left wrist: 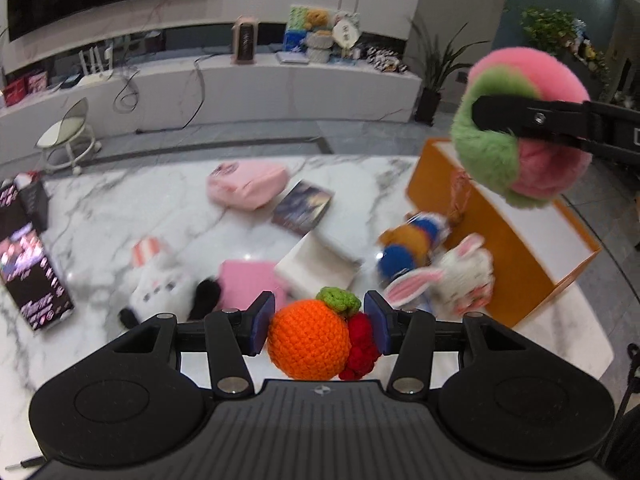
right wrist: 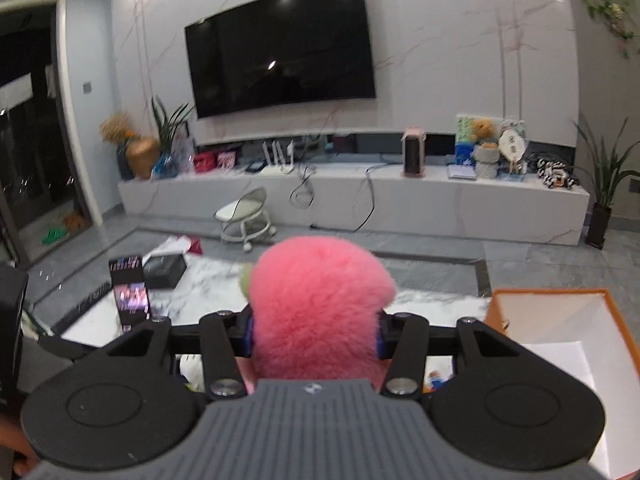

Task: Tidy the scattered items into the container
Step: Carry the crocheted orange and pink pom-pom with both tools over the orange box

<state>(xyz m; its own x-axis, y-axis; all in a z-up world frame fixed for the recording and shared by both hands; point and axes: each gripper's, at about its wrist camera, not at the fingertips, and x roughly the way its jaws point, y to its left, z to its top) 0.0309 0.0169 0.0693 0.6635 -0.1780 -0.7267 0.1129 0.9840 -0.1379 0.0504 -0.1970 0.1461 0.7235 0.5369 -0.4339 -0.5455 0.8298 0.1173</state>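
Over a marble table, two grippers each hold a soft toy.

At nine o'clock a black printed box lies flat, with a white plush toward seven; at six the left gripper has its pads pressed on a crocheted orange (red berries beside it). Toward three, the orange container stands open-topped, and at two the right gripper clamps a pink-and-green fluffy ball raised above the container's near end.
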